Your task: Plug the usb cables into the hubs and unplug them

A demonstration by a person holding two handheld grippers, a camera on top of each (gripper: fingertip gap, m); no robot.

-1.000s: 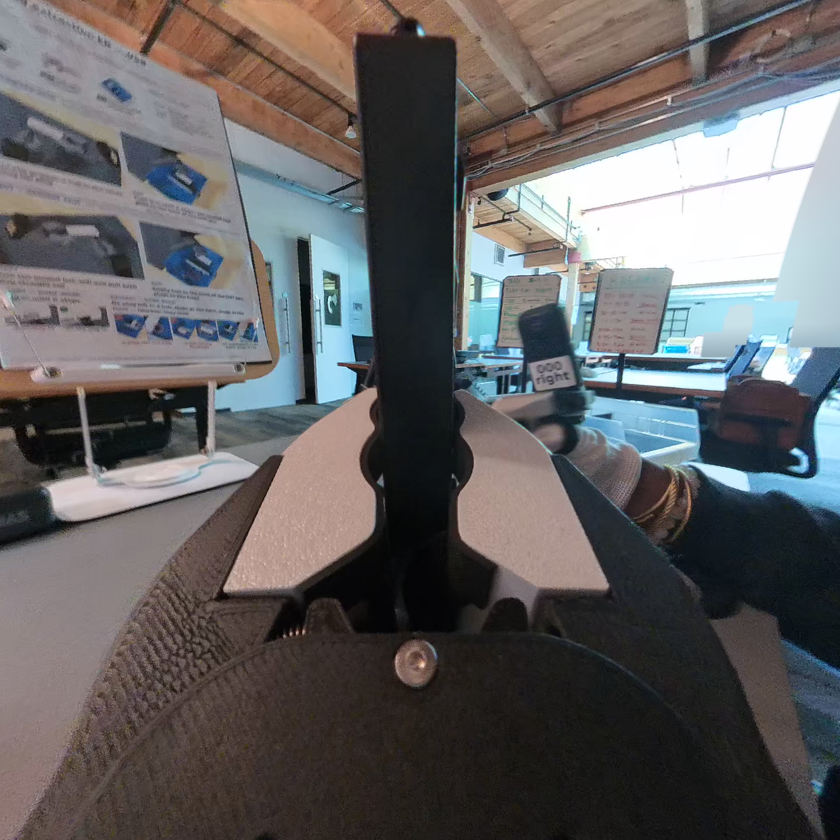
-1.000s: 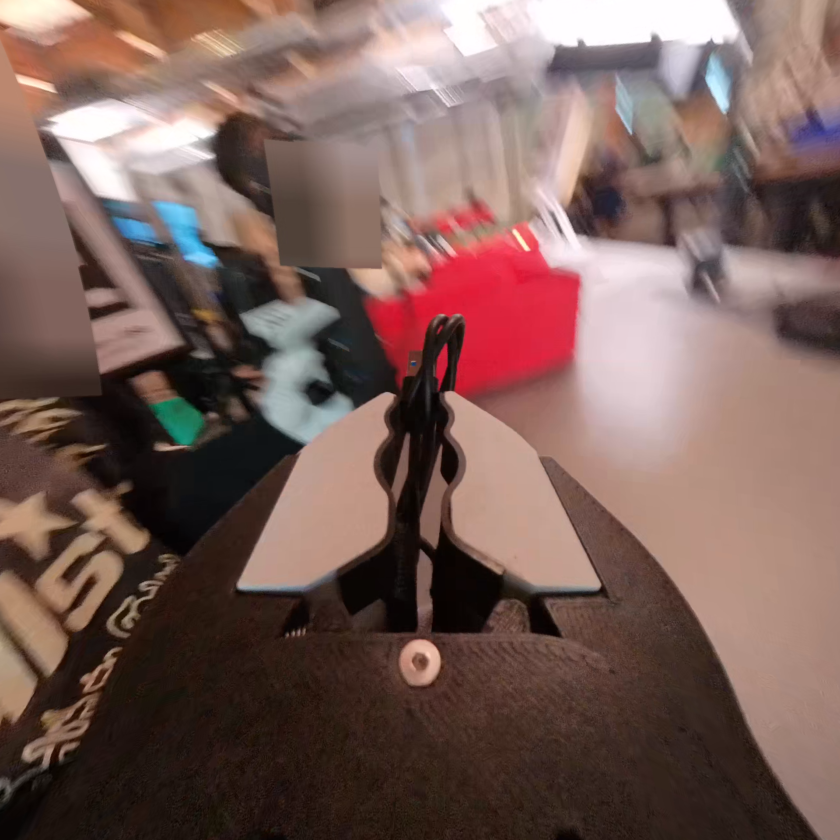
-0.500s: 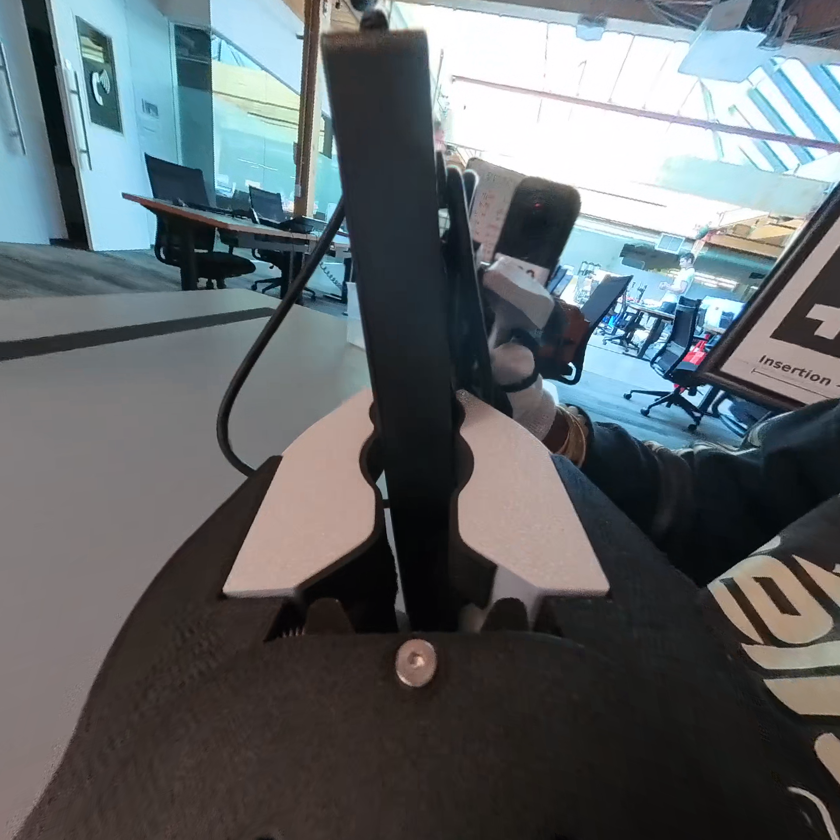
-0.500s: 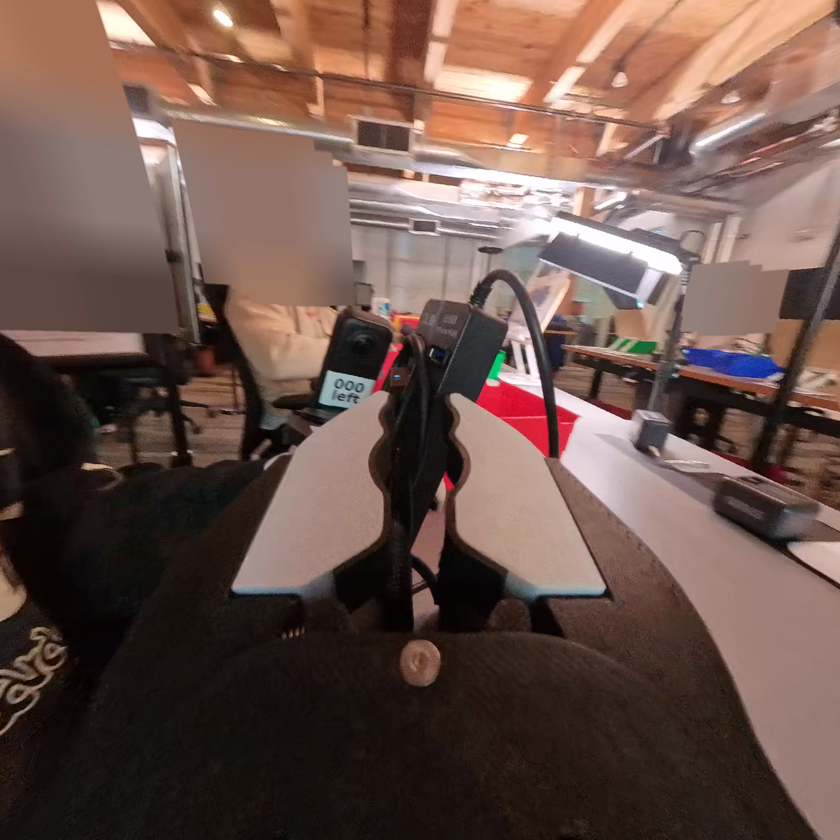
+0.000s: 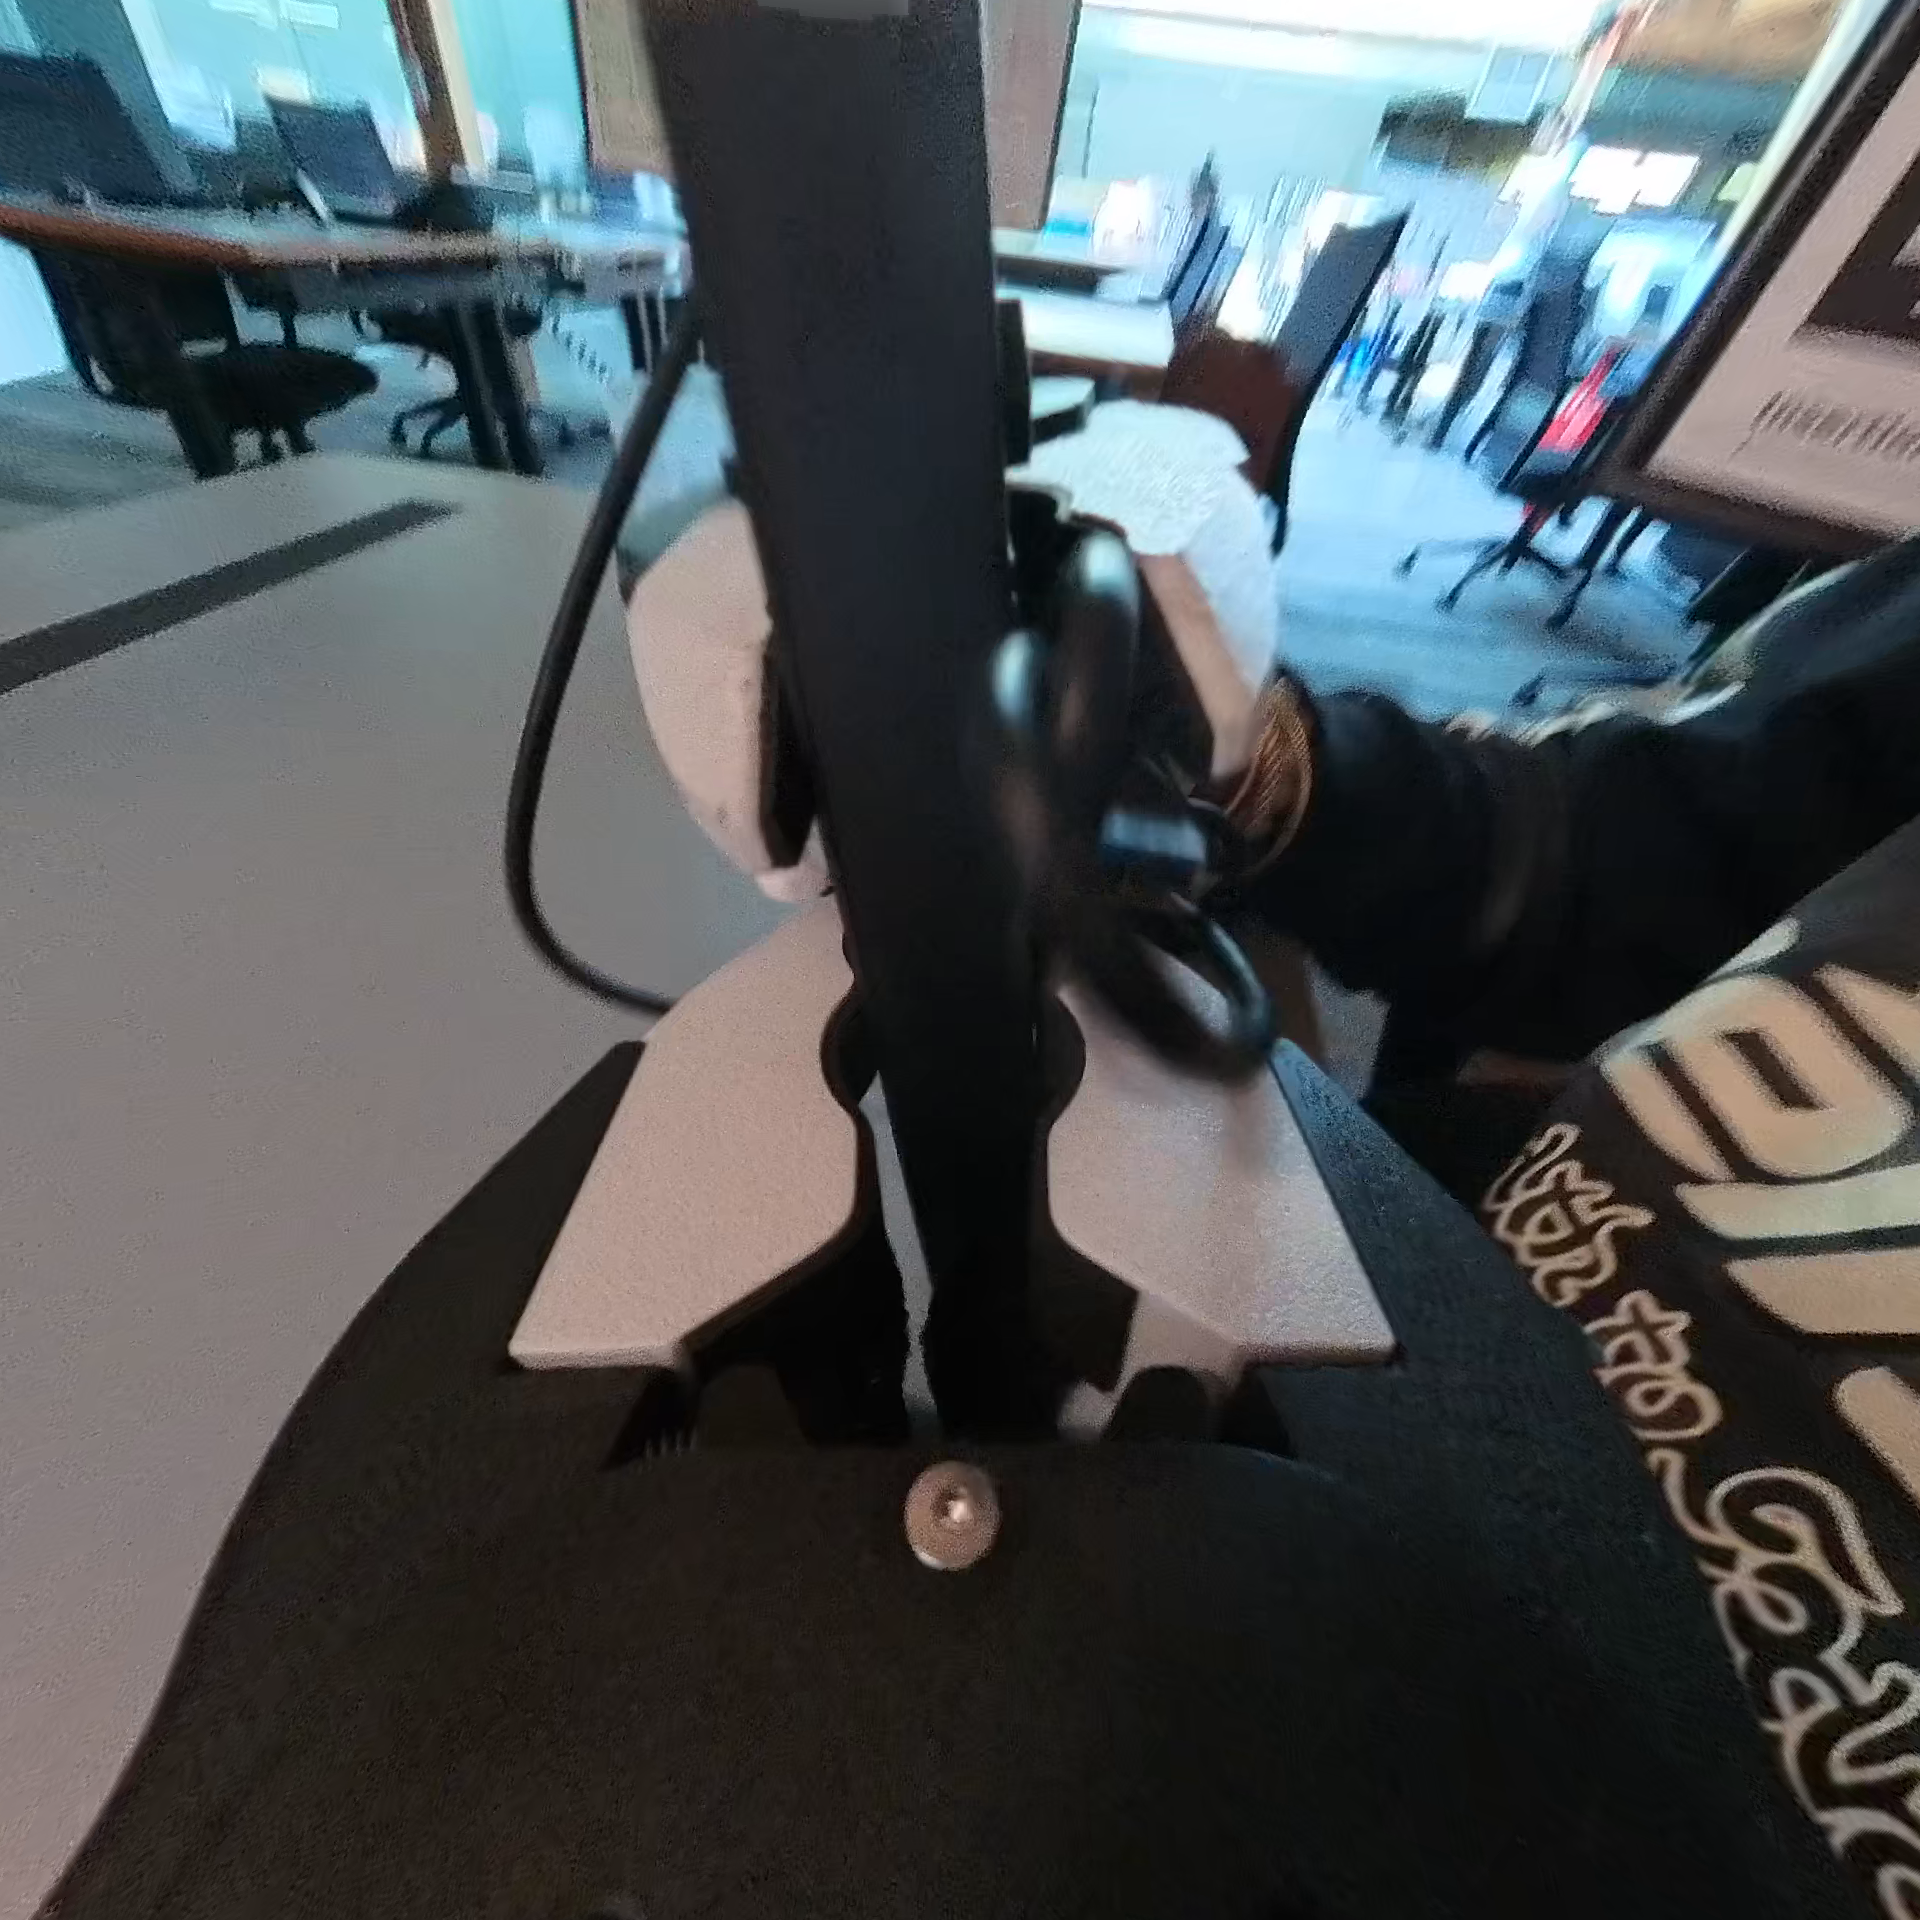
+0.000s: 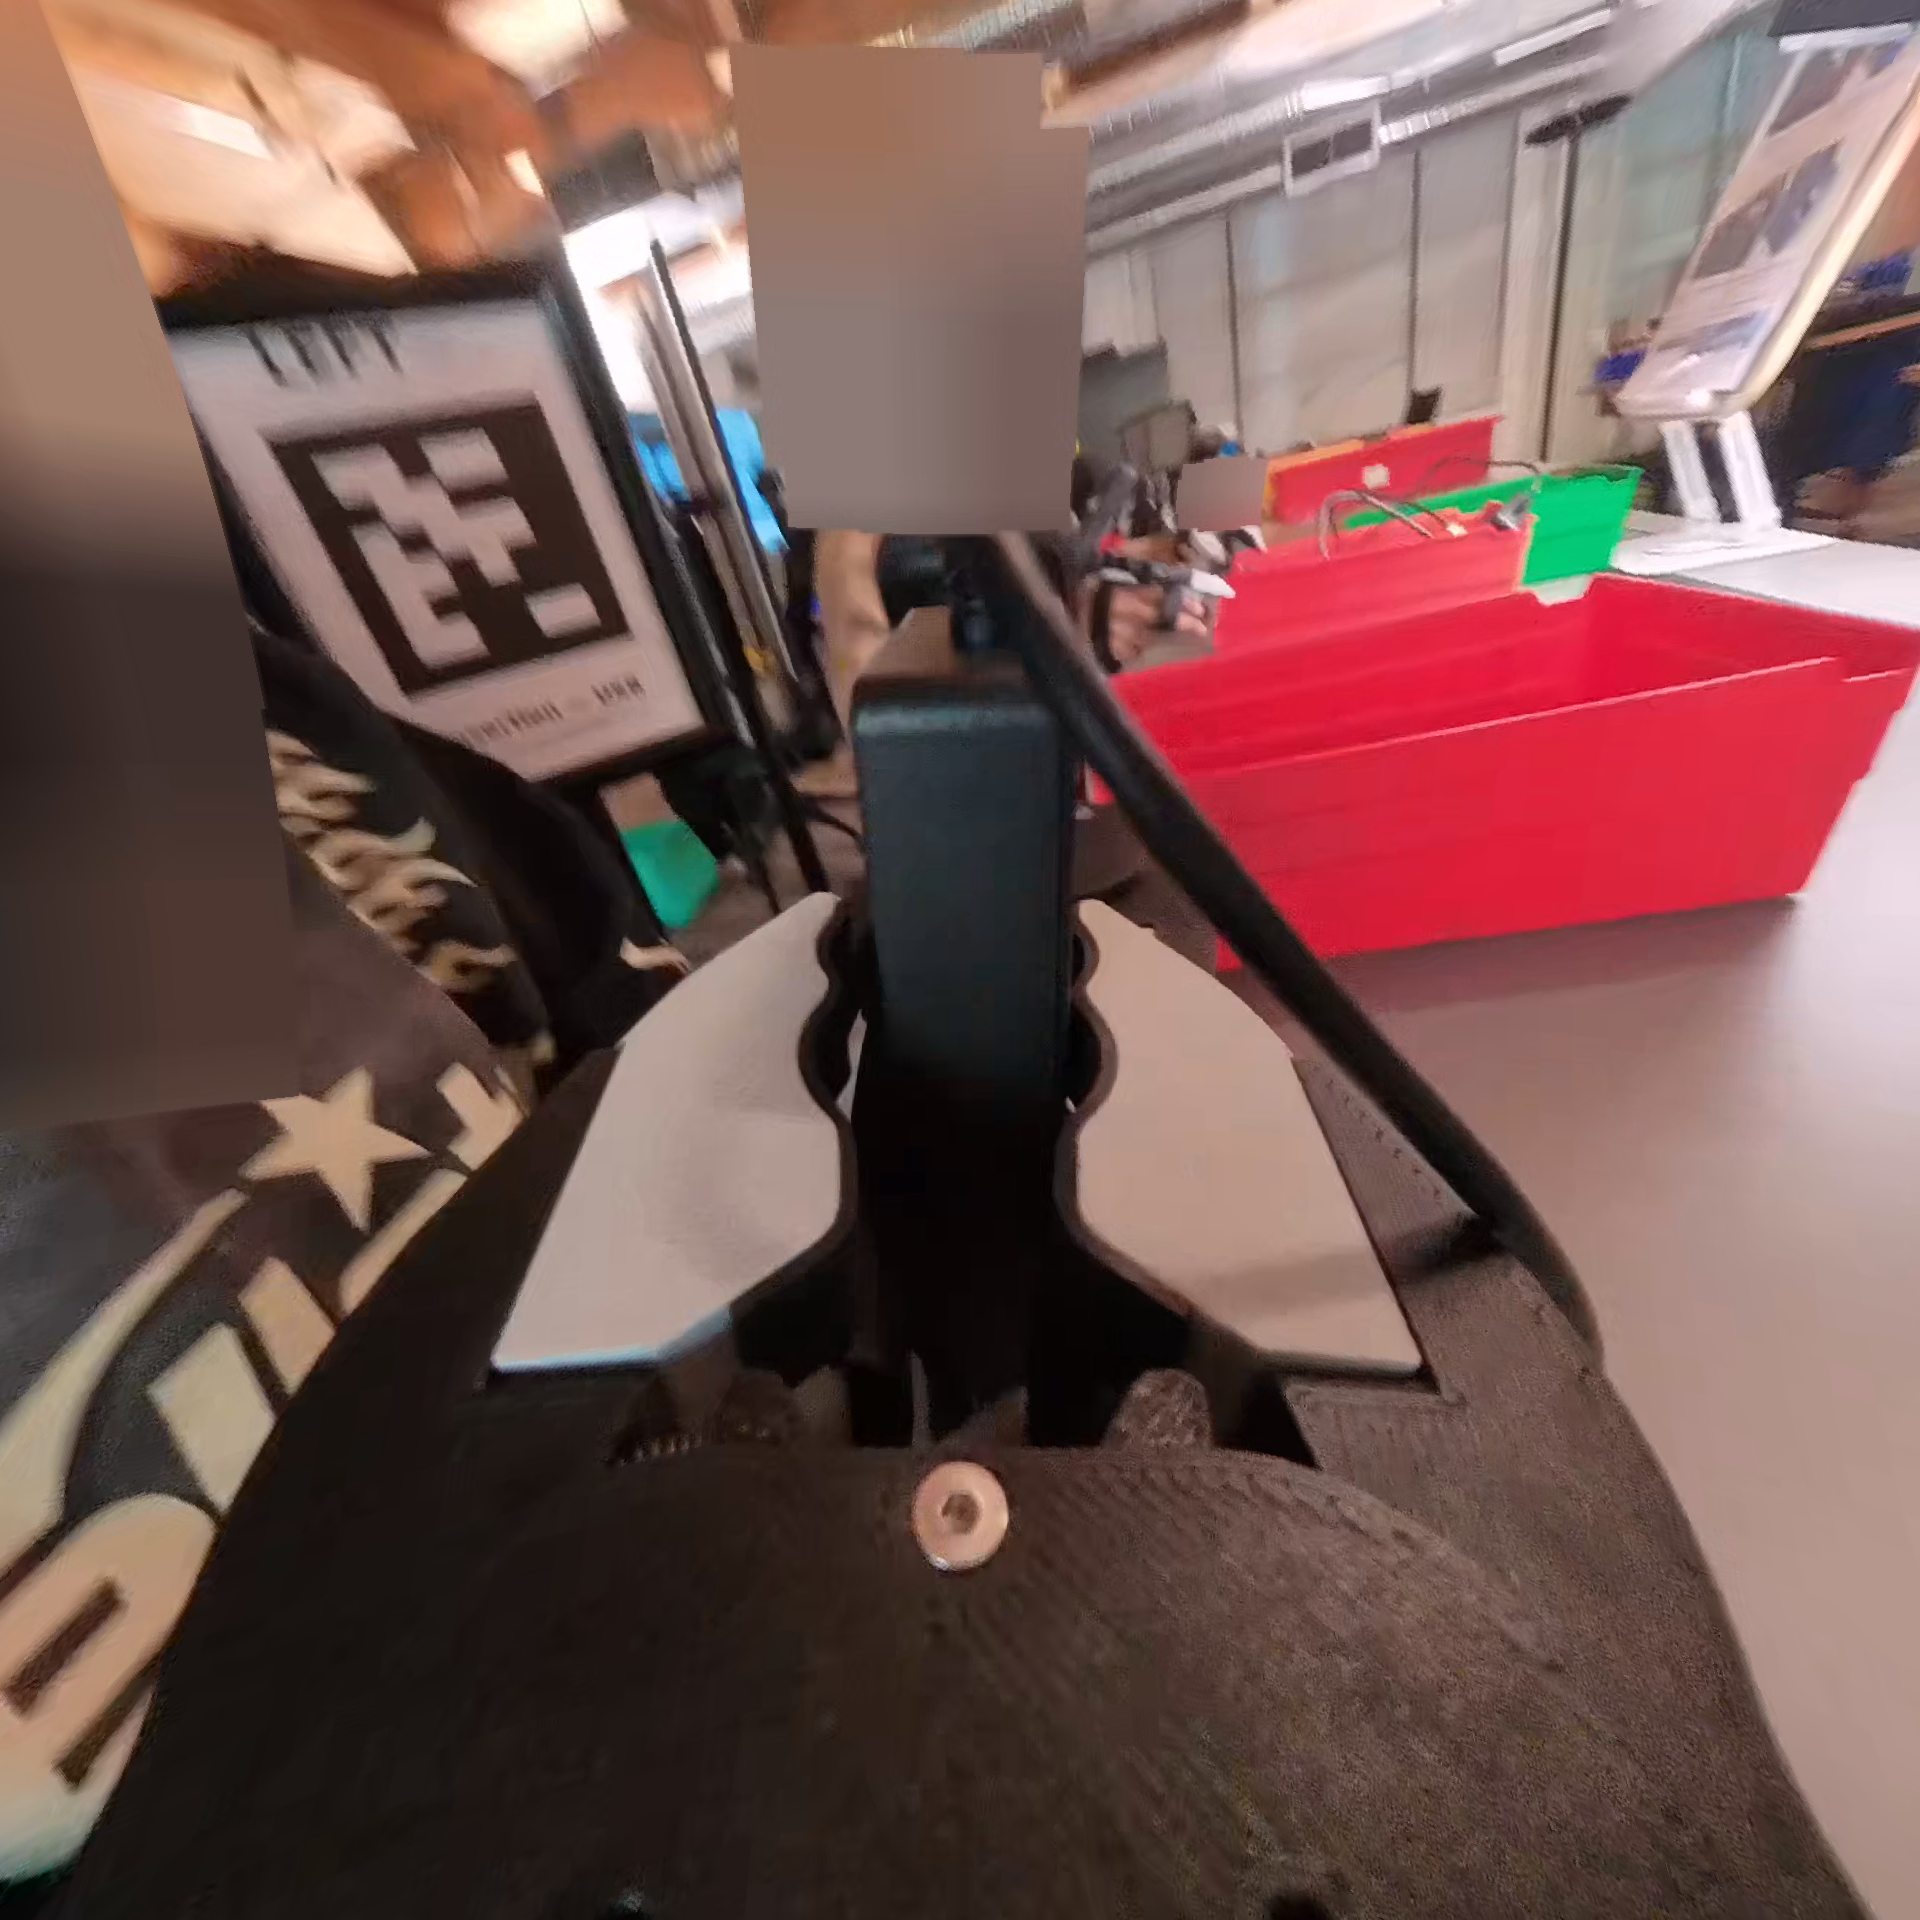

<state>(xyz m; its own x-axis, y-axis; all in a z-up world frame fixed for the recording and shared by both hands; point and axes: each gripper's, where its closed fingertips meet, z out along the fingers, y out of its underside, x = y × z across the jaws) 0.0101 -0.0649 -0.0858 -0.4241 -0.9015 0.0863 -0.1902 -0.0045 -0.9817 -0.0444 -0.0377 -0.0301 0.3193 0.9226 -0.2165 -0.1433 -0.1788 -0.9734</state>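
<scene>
Bright daylight from windows [image 5: 1247, 125] behind, glaring white; motion blur across both views, worst on the red bins [image 6: 1507, 769] and the sign [image 6: 436, 540]; wide-angle bending at edges; dark, underlit foreground.

One hub [image 5: 862, 520], one cable [image 5: 1174, 966] — two red bins [image 6: 1558, 790].

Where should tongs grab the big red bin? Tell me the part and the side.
Likely the red bin by its near long wall's rim, coming from above: it sits upright, top open, and that wall looks thin enough to pinch.
</scene>
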